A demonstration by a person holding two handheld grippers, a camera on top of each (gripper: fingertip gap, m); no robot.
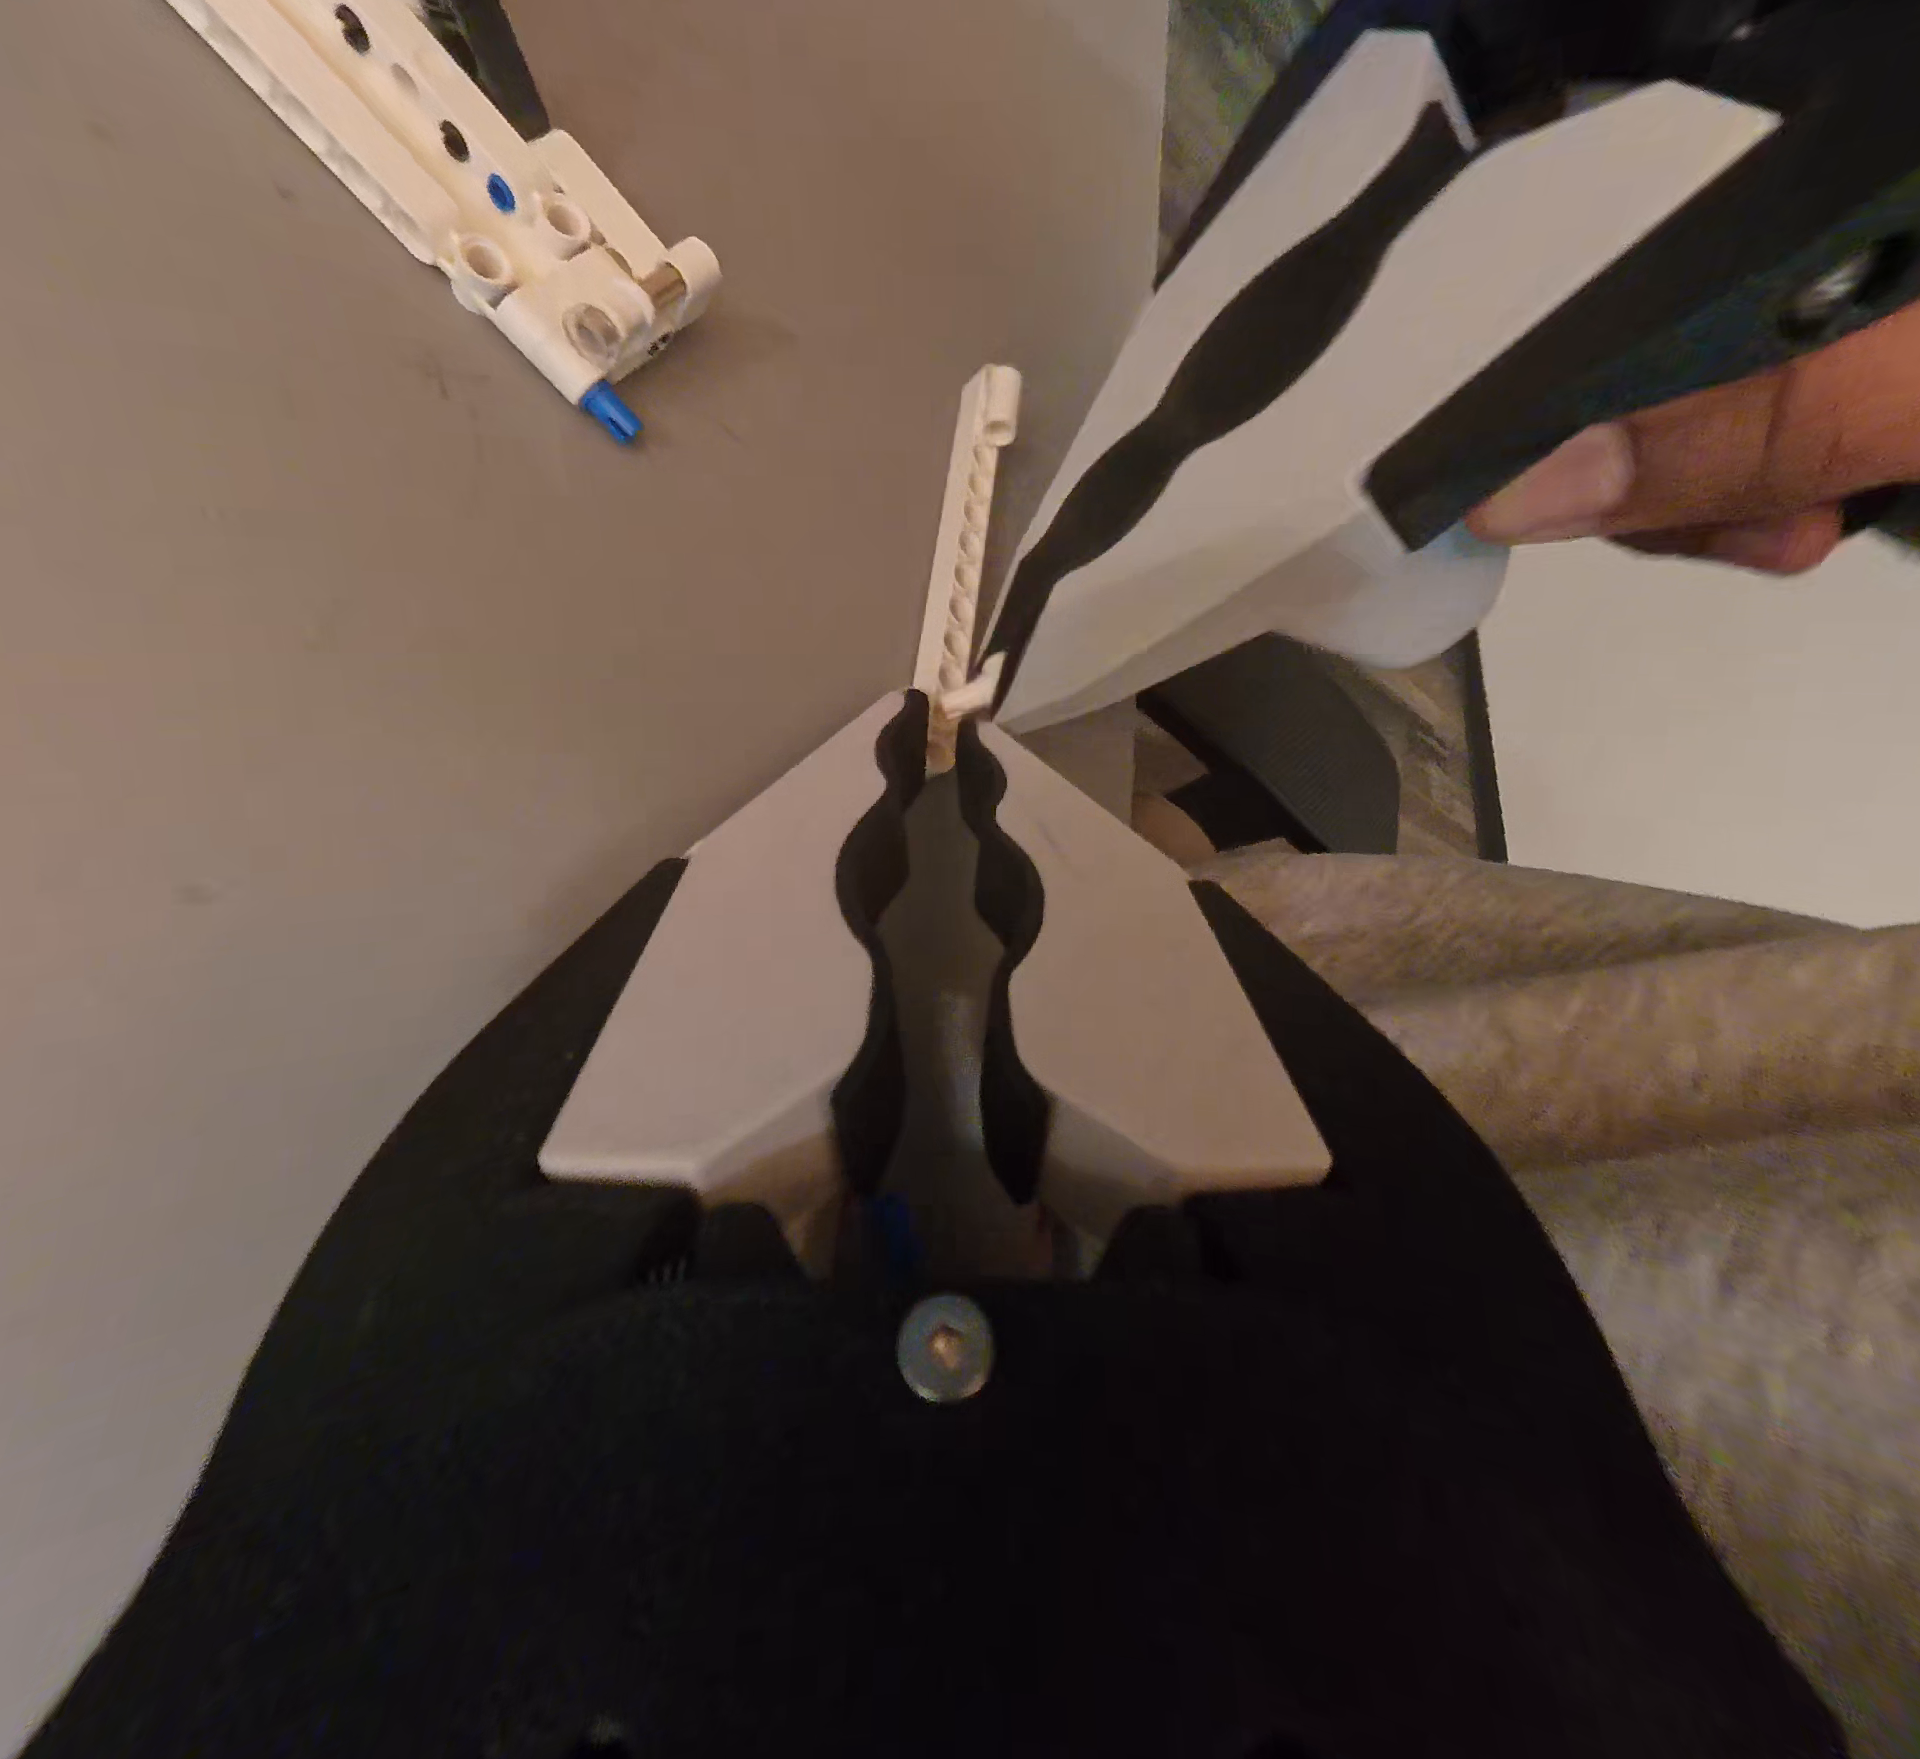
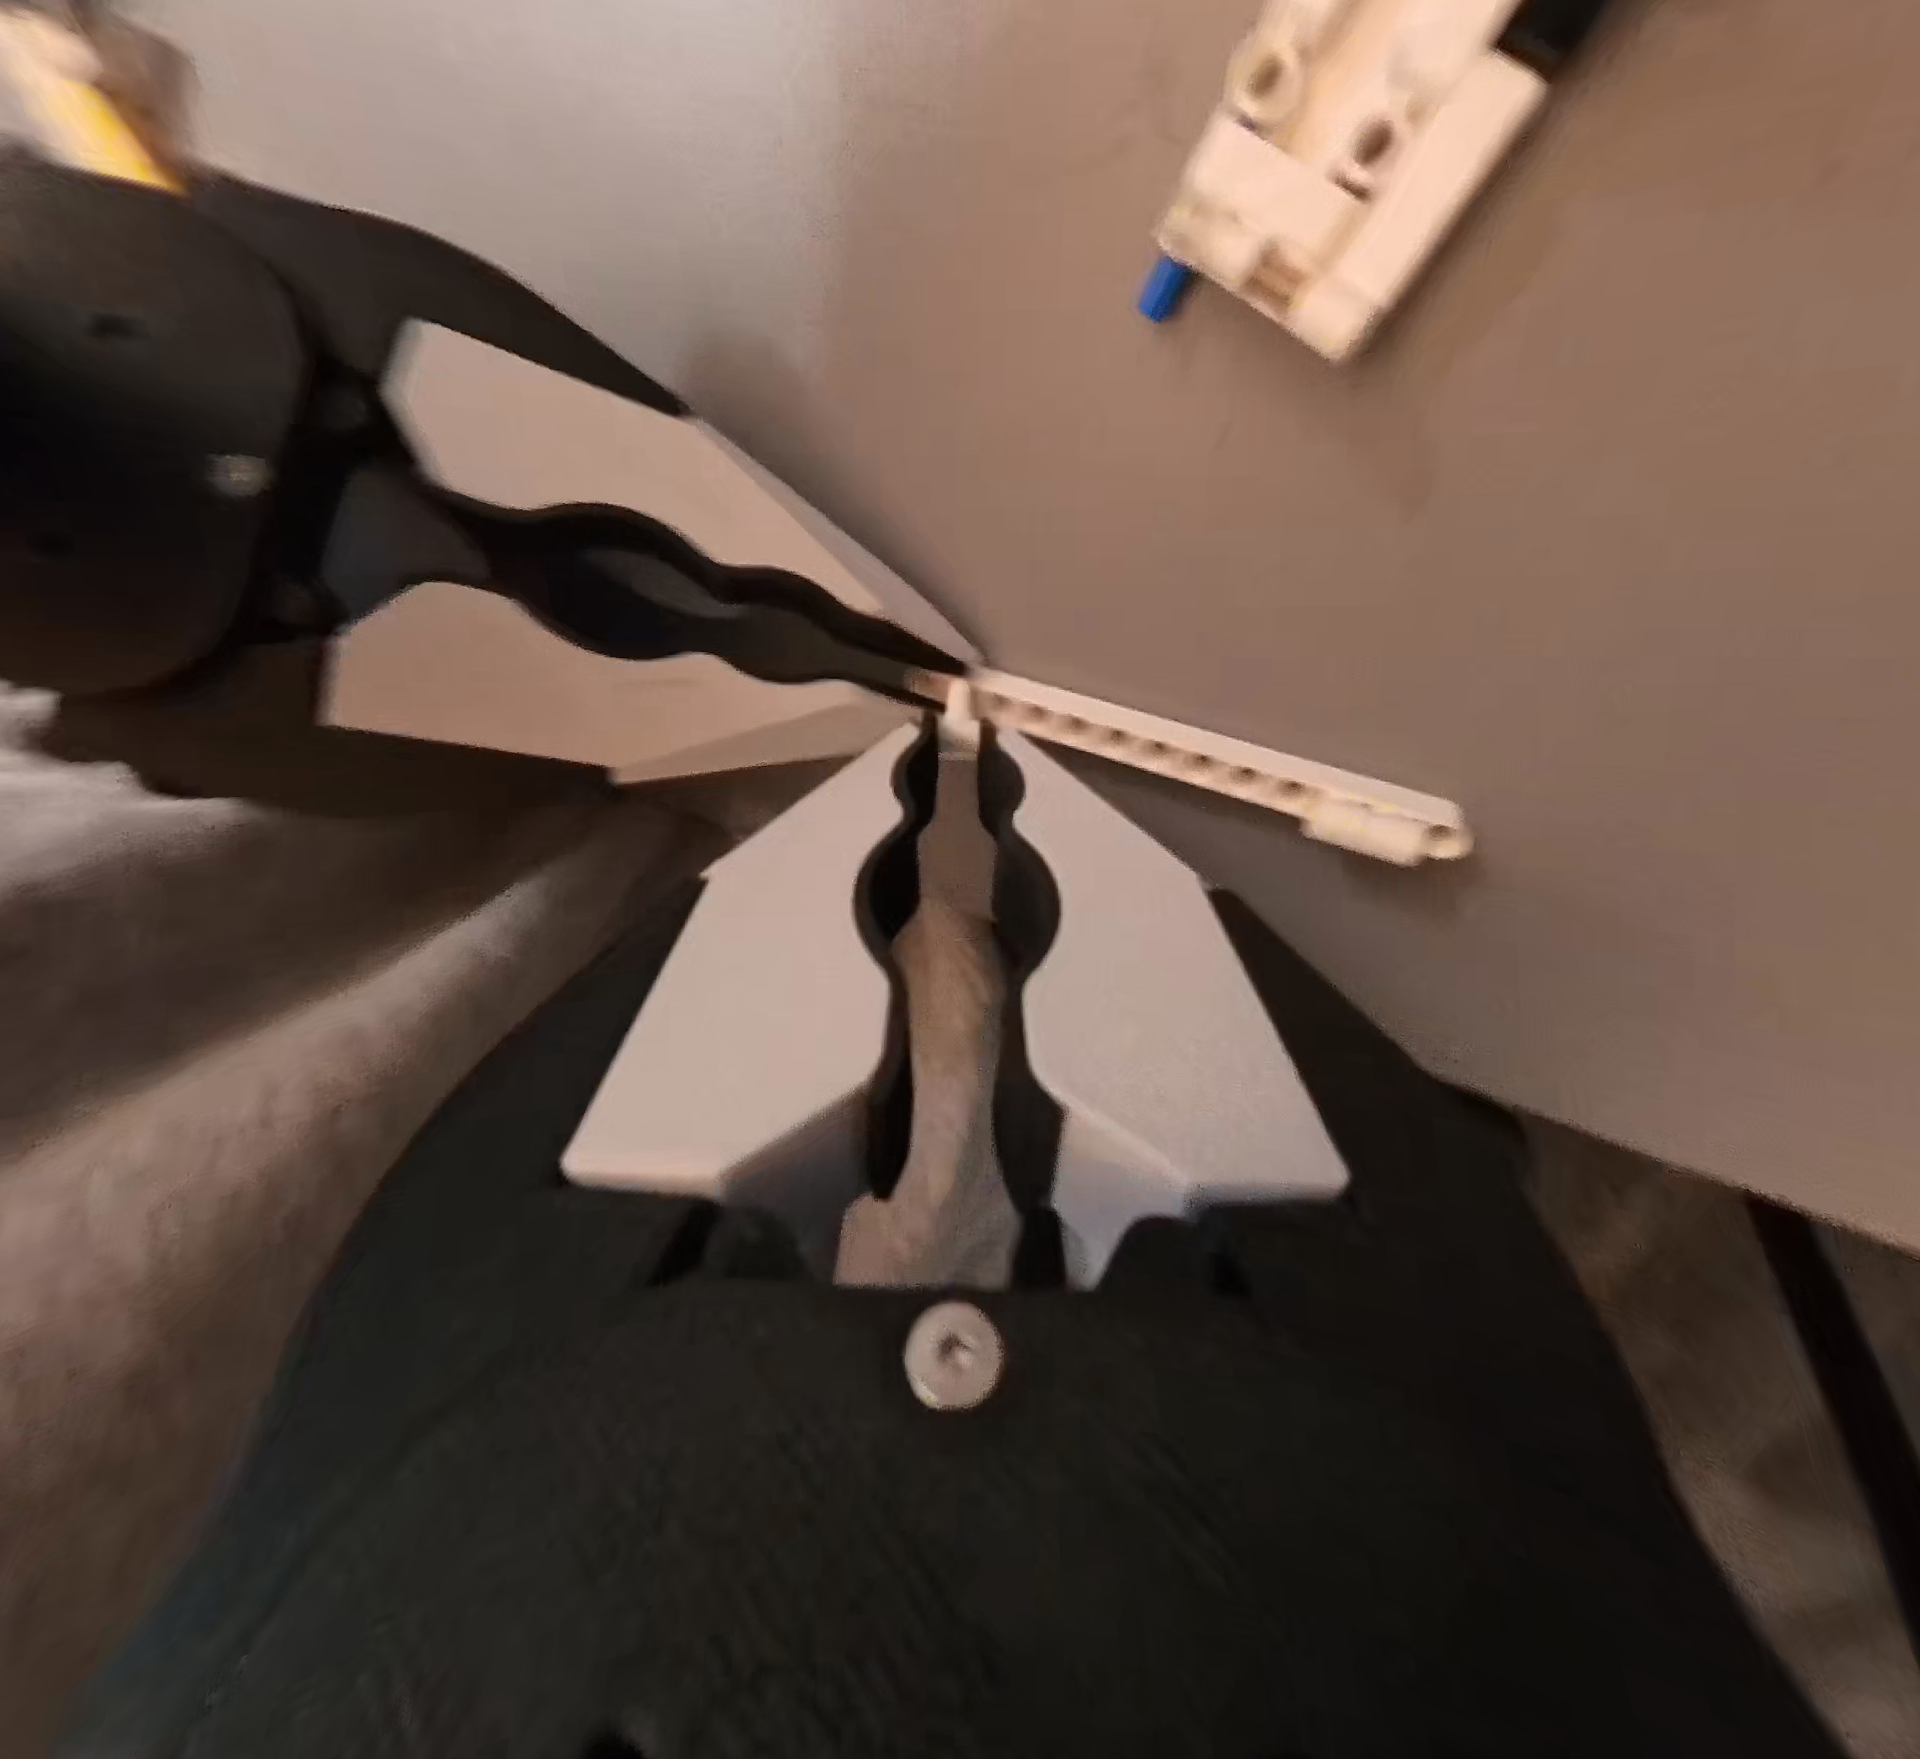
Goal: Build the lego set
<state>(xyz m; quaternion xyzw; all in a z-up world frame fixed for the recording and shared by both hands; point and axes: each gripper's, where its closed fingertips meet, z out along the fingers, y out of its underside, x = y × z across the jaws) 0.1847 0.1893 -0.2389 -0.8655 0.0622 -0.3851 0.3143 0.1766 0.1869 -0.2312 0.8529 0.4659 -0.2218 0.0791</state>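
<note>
A long white lego beam with a row of holes [image 1: 968, 535] is held up over the grey table [image 1: 312, 774]. My left gripper [image 1: 940, 738] is shut on the beam's near end. My right gripper [image 1: 992, 670] comes in from the upper right and is shut on a small white connector piece [image 1: 971, 689] pressed against that same end. In the blurred right wrist view, my right gripper [image 2: 954, 738] pinches the connector [image 2: 951, 699], the left gripper [image 2: 935, 675] comes in from the left, and the beam [image 2: 1195, 759] runs off to the right.
A larger white lego assembly [image 1: 447, 109] with a blue pin [image 1: 613, 416] at its tip lies on the table; it also shows in the right wrist view [image 2: 1382, 99]. A hand [image 1: 1714, 483] grips the right tool. Beige fabric [image 1: 1558, 1138] lies below the table edge. The tips of both grippers are at nearly the same place.
</note>
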